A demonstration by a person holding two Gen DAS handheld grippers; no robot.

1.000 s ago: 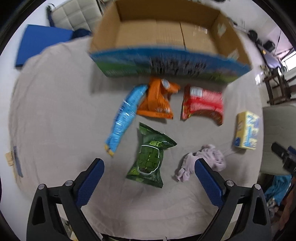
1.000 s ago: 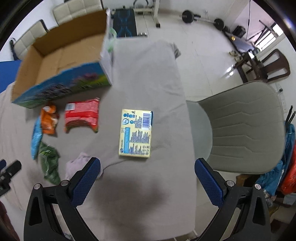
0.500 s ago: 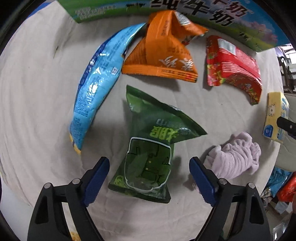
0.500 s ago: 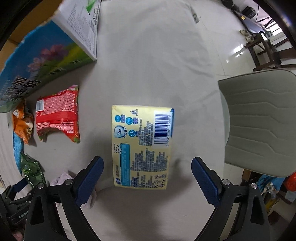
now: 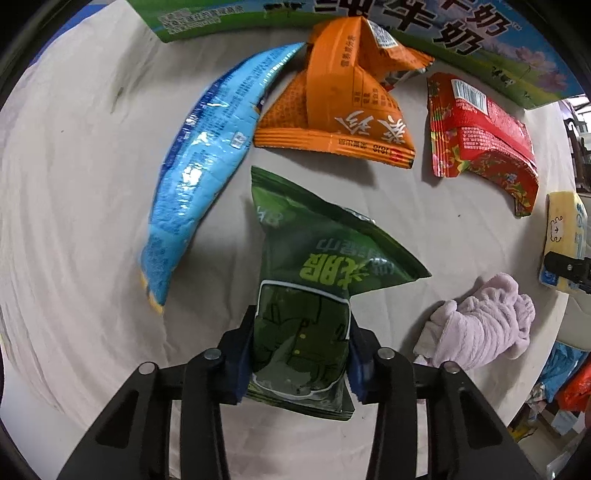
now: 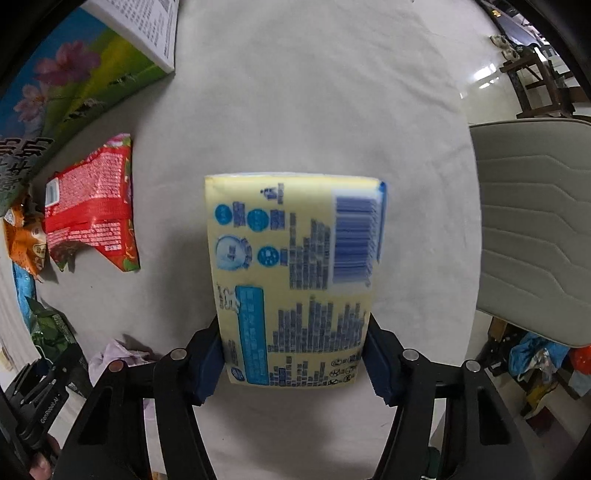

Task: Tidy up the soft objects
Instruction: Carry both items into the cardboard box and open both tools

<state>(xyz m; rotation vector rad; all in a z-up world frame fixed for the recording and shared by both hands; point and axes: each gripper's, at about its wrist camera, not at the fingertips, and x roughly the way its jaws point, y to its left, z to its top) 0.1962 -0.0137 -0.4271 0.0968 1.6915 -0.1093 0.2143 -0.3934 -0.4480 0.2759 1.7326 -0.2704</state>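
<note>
A green snack bag lies on the grey cloth-covered table. My left gripper points straight down over it, jaws closing, and both blue pads press on the bag's near end. A yellow tissue pack lies near the table's right side. My right gripper is closing around its near end, with the pads against both long sides. A blue bag, an orange bag, a red bag and a crumpled lilac cloth lie loose around the green bag.
A printed cardboard box stands along the far edge behind the bags, its corner also showing in the right wrist view. A grey padded chair stands just off the table's right edge. Clutter lies on the floor beyond.
Both grippers have come down onto the table and their jaws have narrowed from wide open. The left now pinches the green bag, the right the yellow tissue pack.
</note>
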